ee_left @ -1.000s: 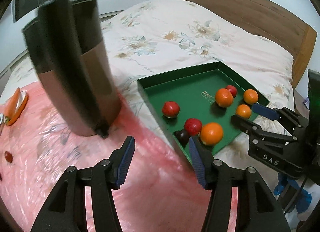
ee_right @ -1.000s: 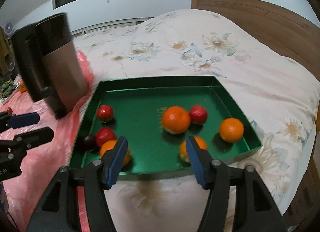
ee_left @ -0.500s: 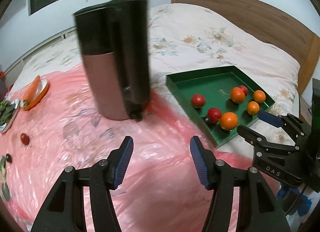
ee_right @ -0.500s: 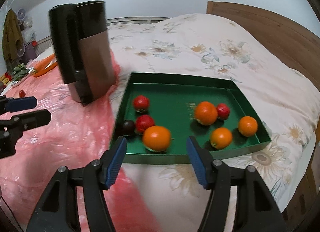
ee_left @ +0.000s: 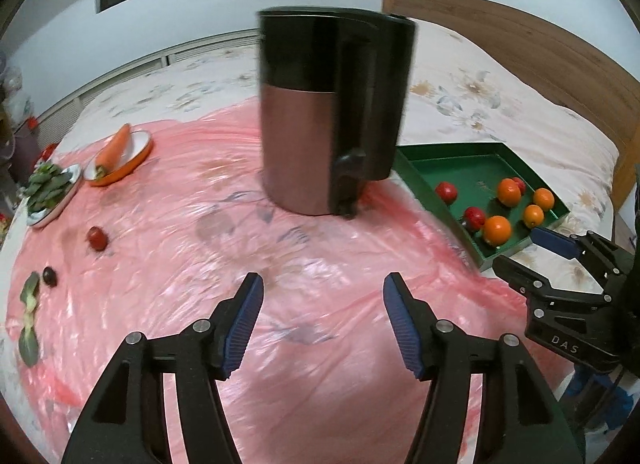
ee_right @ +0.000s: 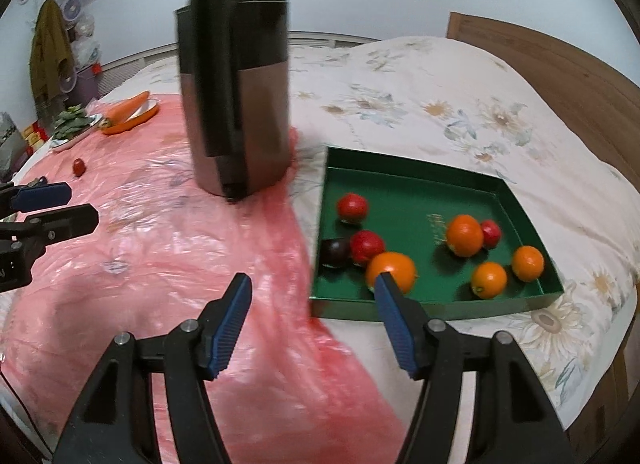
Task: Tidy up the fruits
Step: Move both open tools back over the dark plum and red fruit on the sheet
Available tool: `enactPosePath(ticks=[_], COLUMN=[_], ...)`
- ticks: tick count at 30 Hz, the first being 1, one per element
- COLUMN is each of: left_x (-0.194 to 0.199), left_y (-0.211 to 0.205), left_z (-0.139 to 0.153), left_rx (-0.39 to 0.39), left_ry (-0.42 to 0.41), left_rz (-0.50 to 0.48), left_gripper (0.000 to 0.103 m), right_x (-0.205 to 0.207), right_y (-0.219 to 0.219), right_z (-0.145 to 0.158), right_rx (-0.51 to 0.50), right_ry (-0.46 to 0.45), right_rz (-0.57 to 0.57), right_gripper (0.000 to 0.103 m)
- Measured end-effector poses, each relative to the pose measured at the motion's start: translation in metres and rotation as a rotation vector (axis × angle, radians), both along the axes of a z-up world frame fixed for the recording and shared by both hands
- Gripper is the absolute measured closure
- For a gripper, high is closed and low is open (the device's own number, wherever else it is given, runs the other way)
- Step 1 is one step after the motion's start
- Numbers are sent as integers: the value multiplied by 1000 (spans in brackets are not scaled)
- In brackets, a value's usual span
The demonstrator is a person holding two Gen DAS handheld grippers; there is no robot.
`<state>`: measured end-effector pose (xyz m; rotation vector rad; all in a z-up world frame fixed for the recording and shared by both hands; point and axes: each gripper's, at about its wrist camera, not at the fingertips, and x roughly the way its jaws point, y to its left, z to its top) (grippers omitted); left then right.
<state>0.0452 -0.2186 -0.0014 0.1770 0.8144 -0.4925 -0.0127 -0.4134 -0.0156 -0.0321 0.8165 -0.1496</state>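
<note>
A green tray (ee_right: pixel 404 170) on the bed holds several oranges (ee_right: pixel 391 272), red fruits (ee_right: pixel 352 206) and a dark plum (ee_right: pixel 335 251). It also shows at the right of the left wrist view (ee_left: pixel 452 154). A small red fruit (ee_left: pixel 97 238) and a dark fruit (ee_left: pixel 49 276) lie loose on the pink plastic sheet (ee_left: pixel 180 224) at the left. My left gripper (ee_left: pixel 322 320) is open and empty above the sheet. My right gripper (ee_right: pixel 312 320) is open and empty over the sheet's edge, just left of the tray's near corner.
A tall black and copper appliance (ee_left: pixel 328 104) stands on the sheet between the loose fruit and the tray. A bowl with a carrot (ee_left: pixel 116 152) and a plate of greens (ee_left: pixel 48 188) sit at the far left. A wooden headboard (ee_left: pixel 520 44) is at the right.
Both grippers have swung left, away from the tray and toward the pink sheet. The loose fruit, carrot bowl and greens have come into the left wrist view. Both stay open.
</note>
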Motion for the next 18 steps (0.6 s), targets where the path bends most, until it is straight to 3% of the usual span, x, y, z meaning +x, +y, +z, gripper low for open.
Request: enactPosePath(ticks=[18], left_x=[-8], left_y=[141], left_z=[13], left_rx=[-31], left_ry=[-41], left_rz=[231], left_gripper=[43], right_x=[10], right_y=[104], right_z=[19], right_rx=[-25], right_ry=[9], right_rz=[155], right_gripper=[0])
